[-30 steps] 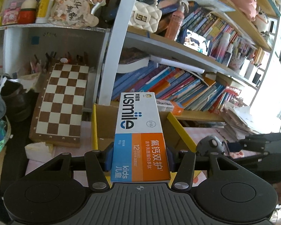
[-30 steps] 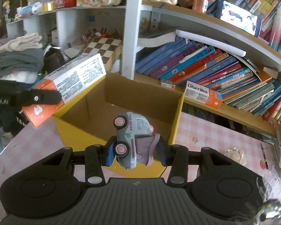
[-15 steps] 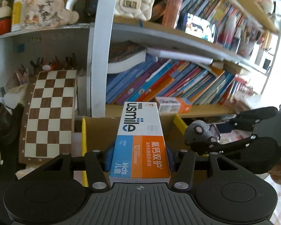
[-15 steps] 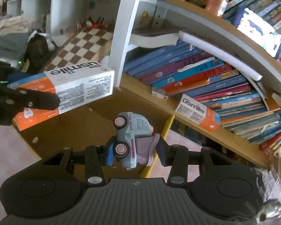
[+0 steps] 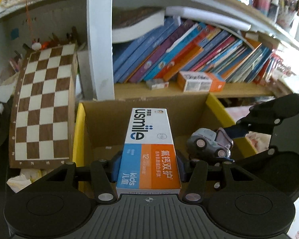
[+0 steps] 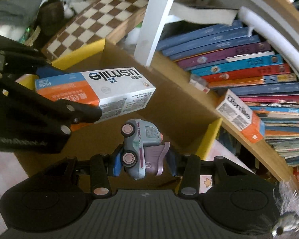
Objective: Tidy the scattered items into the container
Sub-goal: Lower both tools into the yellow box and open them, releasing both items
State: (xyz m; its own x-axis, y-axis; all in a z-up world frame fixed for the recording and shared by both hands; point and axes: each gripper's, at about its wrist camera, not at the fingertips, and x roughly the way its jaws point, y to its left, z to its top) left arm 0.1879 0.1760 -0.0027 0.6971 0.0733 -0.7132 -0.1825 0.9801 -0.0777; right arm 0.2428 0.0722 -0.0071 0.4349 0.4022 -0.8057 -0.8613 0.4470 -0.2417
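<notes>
Both things are hanging over the open brown cardboard box with yellow edges, but neither one is inside it yet. They are waiting to be dropped in. I cannot see the whole floor of the box, so I cannot tell if other things are already in there.

The left gripper is squeezing the long white, blue and orange toothpaste carton by its near end, its jaws partly closed around it. The carton is sticking out over the box and has "usmile" in big dark letters.

The right gripper is pinching the small grey-blue toy truck with pink wheels tight. The truck is lying on its side, just beside the carton, and its side says "FUN TRUCK".
</notes>
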